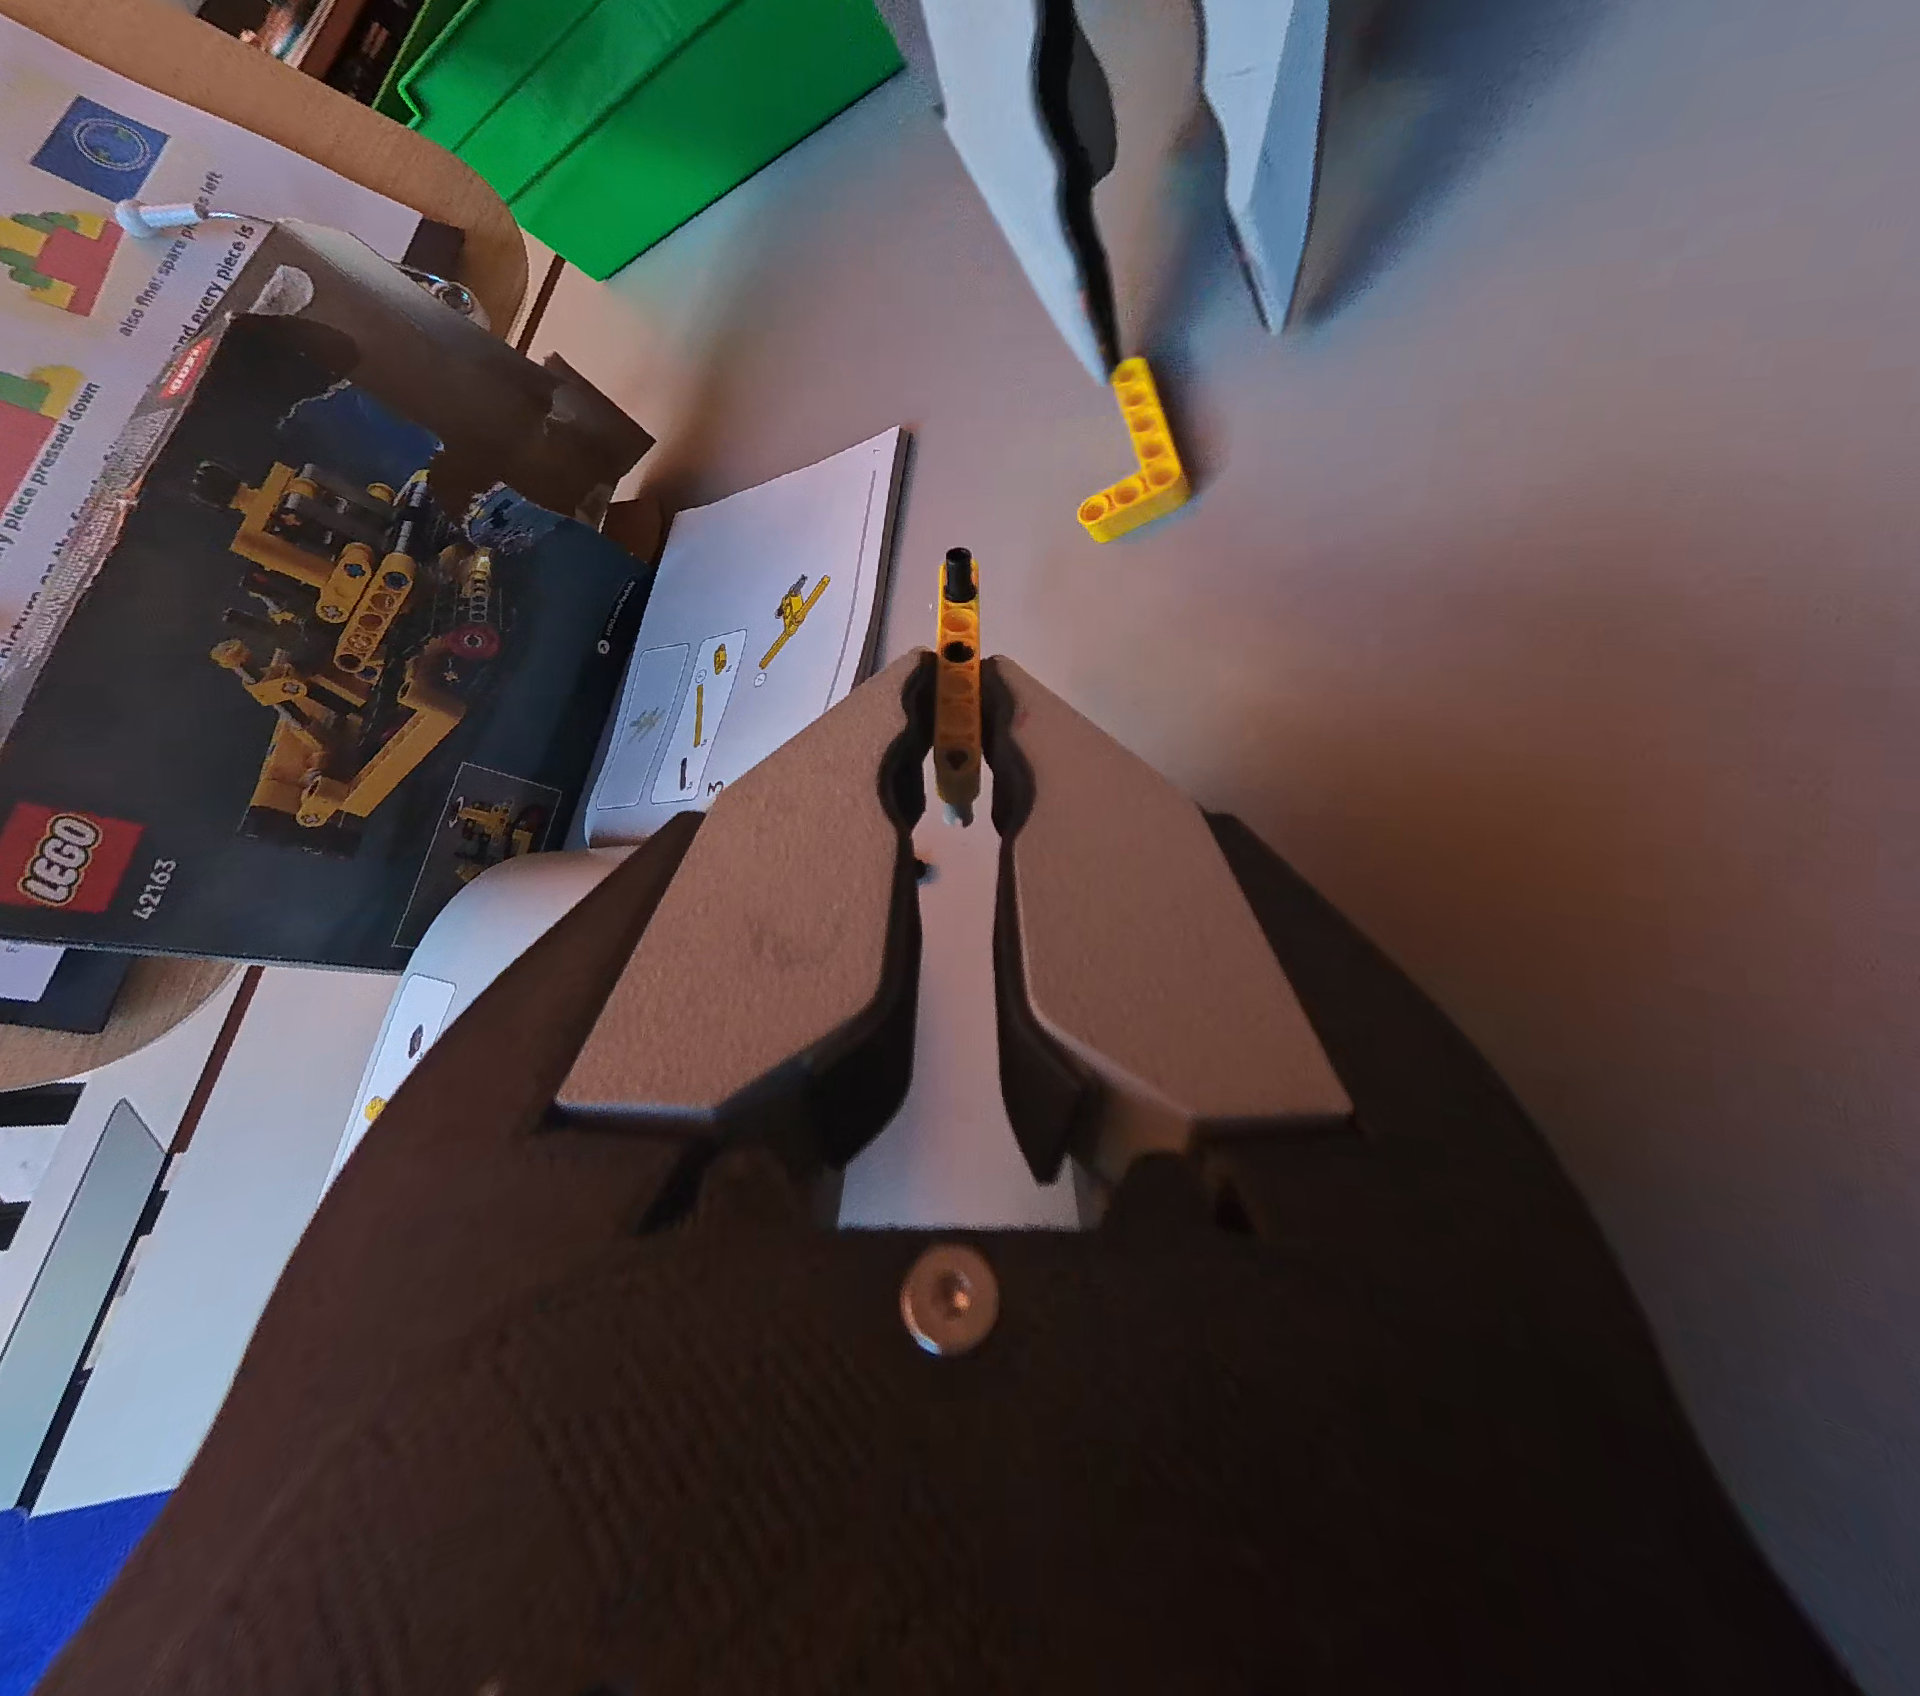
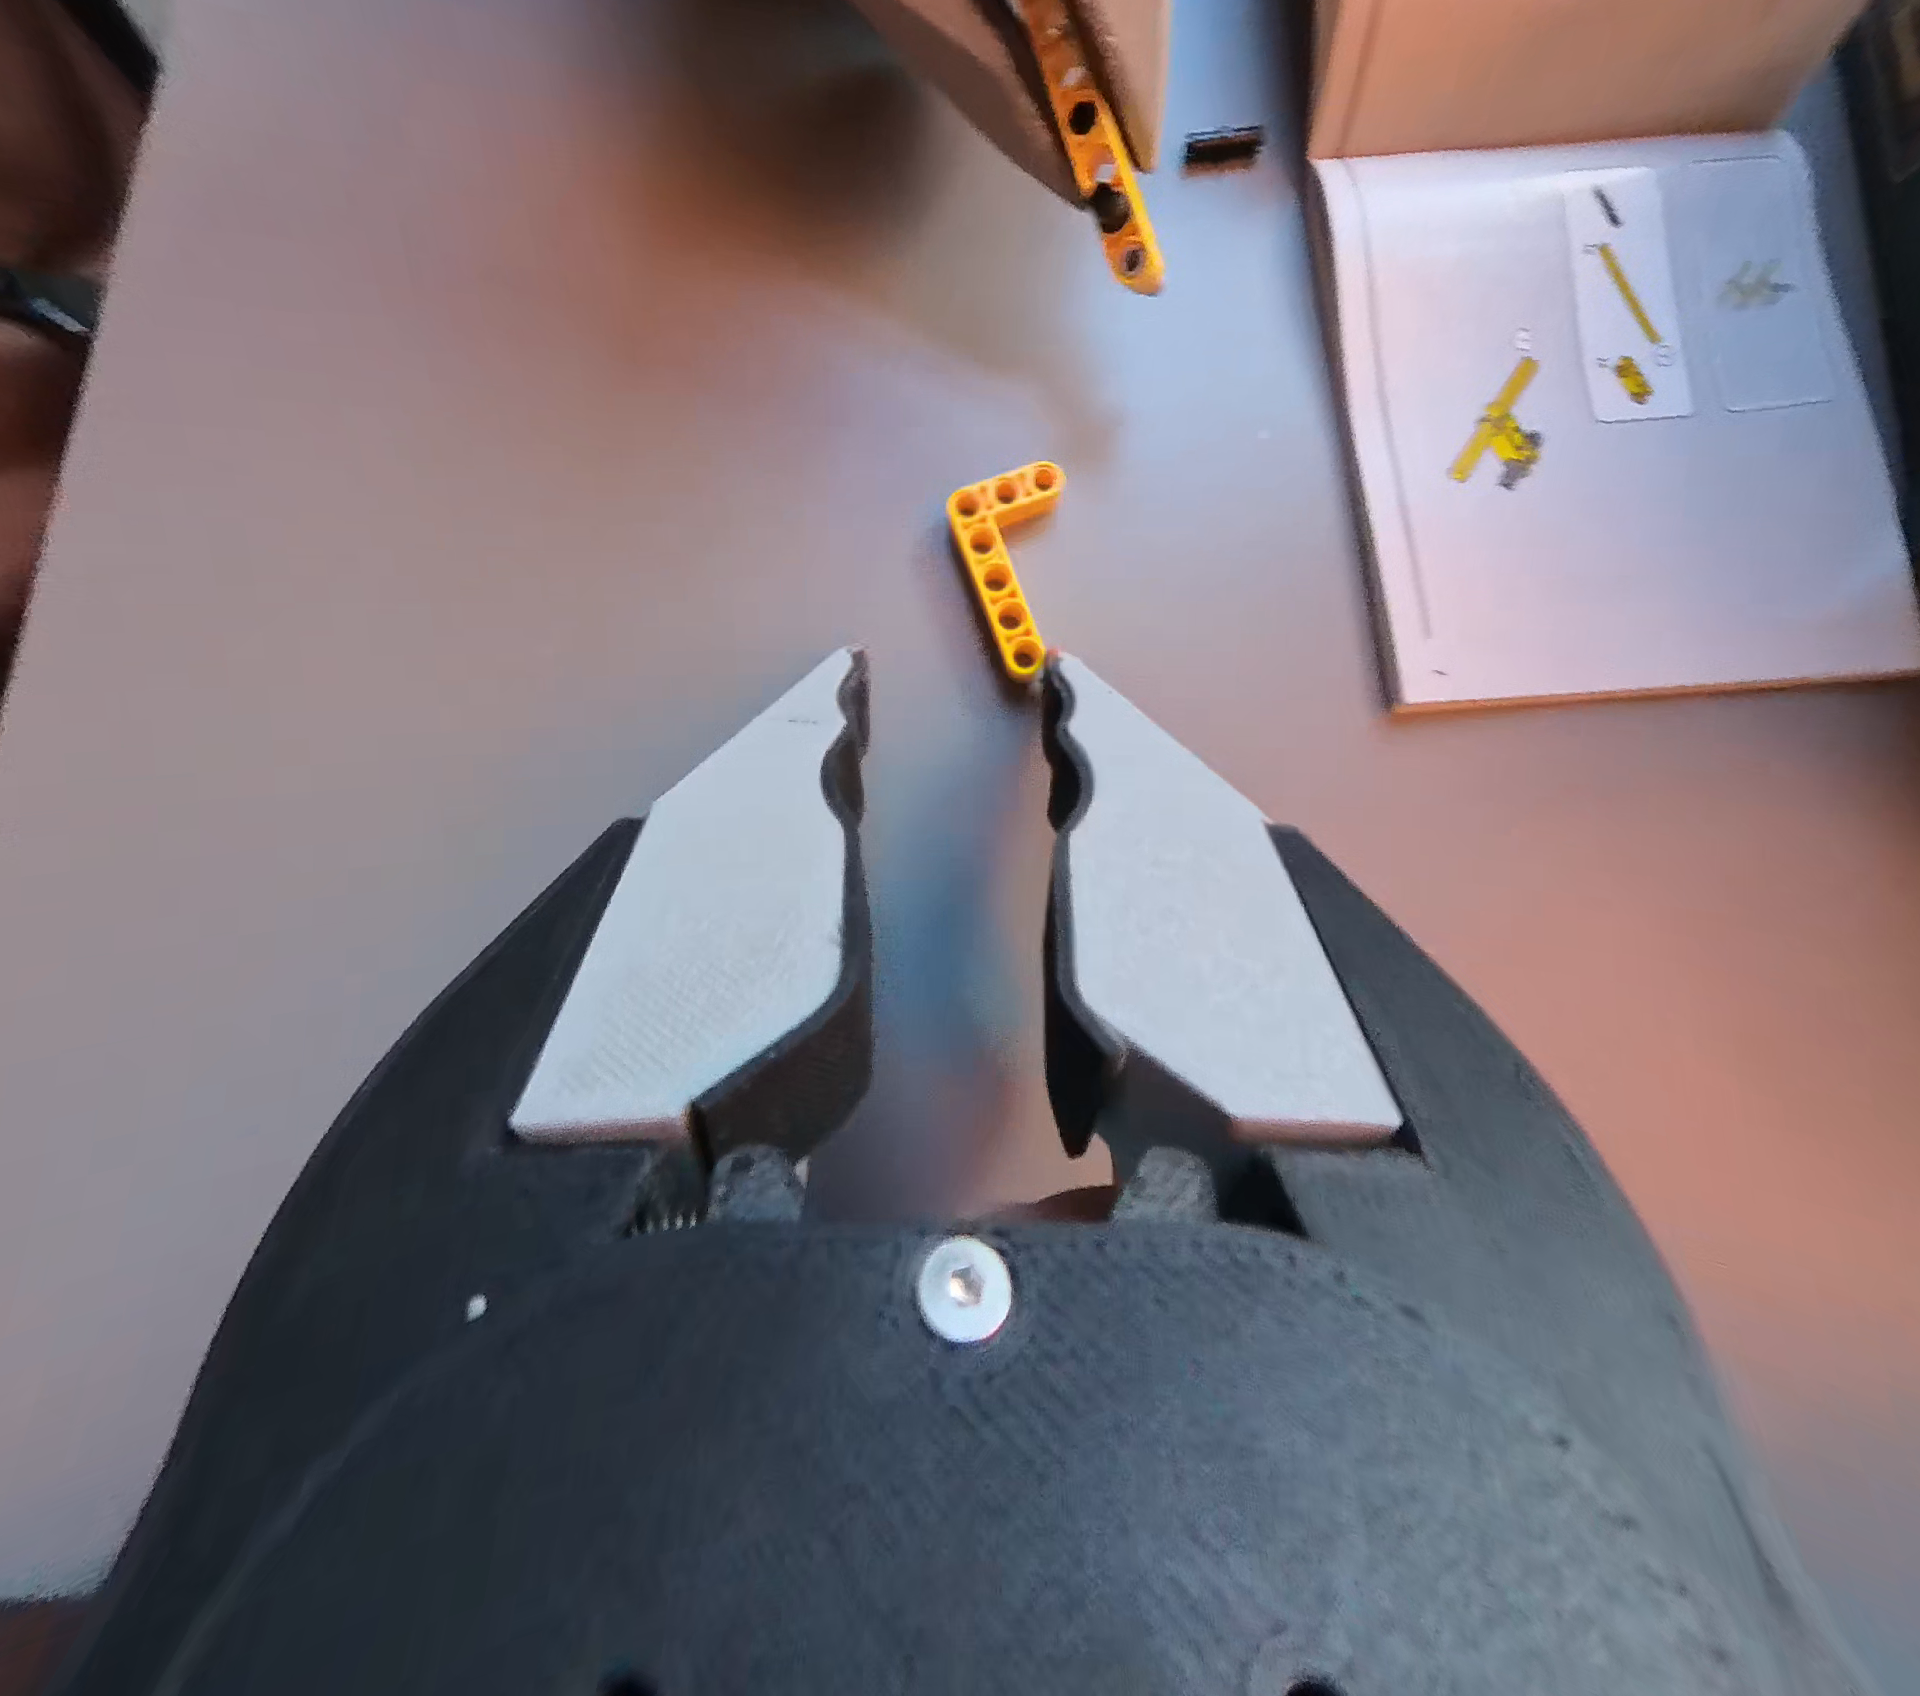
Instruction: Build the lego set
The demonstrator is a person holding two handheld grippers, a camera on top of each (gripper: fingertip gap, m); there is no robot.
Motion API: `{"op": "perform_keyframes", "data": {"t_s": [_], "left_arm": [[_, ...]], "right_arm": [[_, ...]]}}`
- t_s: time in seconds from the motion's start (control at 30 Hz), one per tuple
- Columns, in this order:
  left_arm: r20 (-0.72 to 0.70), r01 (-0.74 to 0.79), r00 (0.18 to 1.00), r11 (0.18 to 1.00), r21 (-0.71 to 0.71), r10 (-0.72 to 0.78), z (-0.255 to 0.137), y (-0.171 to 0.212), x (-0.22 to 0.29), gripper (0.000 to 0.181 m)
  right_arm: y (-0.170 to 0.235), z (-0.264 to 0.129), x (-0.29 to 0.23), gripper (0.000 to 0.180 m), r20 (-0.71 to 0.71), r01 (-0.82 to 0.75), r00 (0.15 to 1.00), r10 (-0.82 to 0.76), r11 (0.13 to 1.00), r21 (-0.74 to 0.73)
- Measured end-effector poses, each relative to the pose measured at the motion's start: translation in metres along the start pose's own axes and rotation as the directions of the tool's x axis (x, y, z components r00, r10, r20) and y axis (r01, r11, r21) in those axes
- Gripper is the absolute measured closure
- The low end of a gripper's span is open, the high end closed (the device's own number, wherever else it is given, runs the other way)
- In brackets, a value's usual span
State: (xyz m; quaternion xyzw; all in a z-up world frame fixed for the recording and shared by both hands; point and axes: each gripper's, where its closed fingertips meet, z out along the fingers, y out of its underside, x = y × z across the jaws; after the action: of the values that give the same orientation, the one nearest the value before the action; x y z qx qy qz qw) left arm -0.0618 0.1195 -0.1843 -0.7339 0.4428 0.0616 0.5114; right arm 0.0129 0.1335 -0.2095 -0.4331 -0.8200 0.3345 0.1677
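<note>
My left gripper (image 1: 957,659) is shut on a straight yellow beam (image 1: 956,690) with a black pin at its far end, held above the table; the beam also shows in the right wrist view (image 2: 1091,129). A yellow L-shaped beam (image 1: 1138,457) lies flat on the table beyond it, also in the right wrist view (image 2: 1003,555). My right gripper (image 2: 951,659) is open over the table, its right fingertip touching the long end of the L-beam. In the left wrist view the right gripper (image 1: 1195,342) comes down from the top, one tip at the L-beam's end.
An open instruction booklet (image 1: 769,607) (image 2: 1621,420) lies beside the beams. The set's box (image 1: 291,638) stands at the left on printed sheets. Green bins (image 1: 644,36) stand at the back. A small black piece (image 2: 1224,147) lies near the booklet. My hands' fingertips stand some 9 cm from each other.
</note>
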Motion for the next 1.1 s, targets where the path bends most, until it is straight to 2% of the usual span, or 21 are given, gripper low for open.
{"op": "perform_keyframes", "data": {"t_s": [0.03,0.1,0.17,0.33,0.43,0.53,1.1], "left_arm": [[0.001,-0.001,1.0,1.0,0.0,0.001,0.0,0.0,0.0,0.176],[0.001,-0.002,1.0,1.0,0.0,0.002,0.0,0.0,0.0,0.176],[0.0,-0.005,1.0,1.0,0.001,0.005,0.0,-0.001,0.0,0.176],[0.007,-0.004,1.0,1.0,0.001,0.004,0.0,0.0,-0.001,0.175],[0.018,-0.023,1.0,1.0,-0.007,0.023,0.001,0.001,-0.001,0.175],[0.025,-0.053,0.998,0.999,-0.011,0.053,0.002,0.001,0.0,0.175],[0.061,-0.137,0.988,0.99,-0.036,0.139,0.004,0.004,0.0,0.175]], "right_arm": [[0.0,-0.001,-0.005,0.156,0.027,0.009,1.0,-0.01,1.0,0.005],[-0.002,-0.004,-0.004,0.16,0.013,0.018,1.0,-0.018,1.0,0.02],[-0.004,-0.005,0.004,0.154,-0.023,-0.001,1.0,0.002,0.999,0.033],[0.0,0.003,0.0,0.152,0.0,-0.013,1.0,0.013,1.0,-0.002],[-0.002,0.006,-0.001,0.157,-0.002,-0.004,1.0,0.004,1.0,-0.005],[-0.003,0.008,-0.001,0.174,-0.004,0.009,1.0,-0.009,1.0,-0.001],[-0.007,0.007,0.005,0.175,-0.028,-0.005,1.0,0.006,1.0,0.027]]}}
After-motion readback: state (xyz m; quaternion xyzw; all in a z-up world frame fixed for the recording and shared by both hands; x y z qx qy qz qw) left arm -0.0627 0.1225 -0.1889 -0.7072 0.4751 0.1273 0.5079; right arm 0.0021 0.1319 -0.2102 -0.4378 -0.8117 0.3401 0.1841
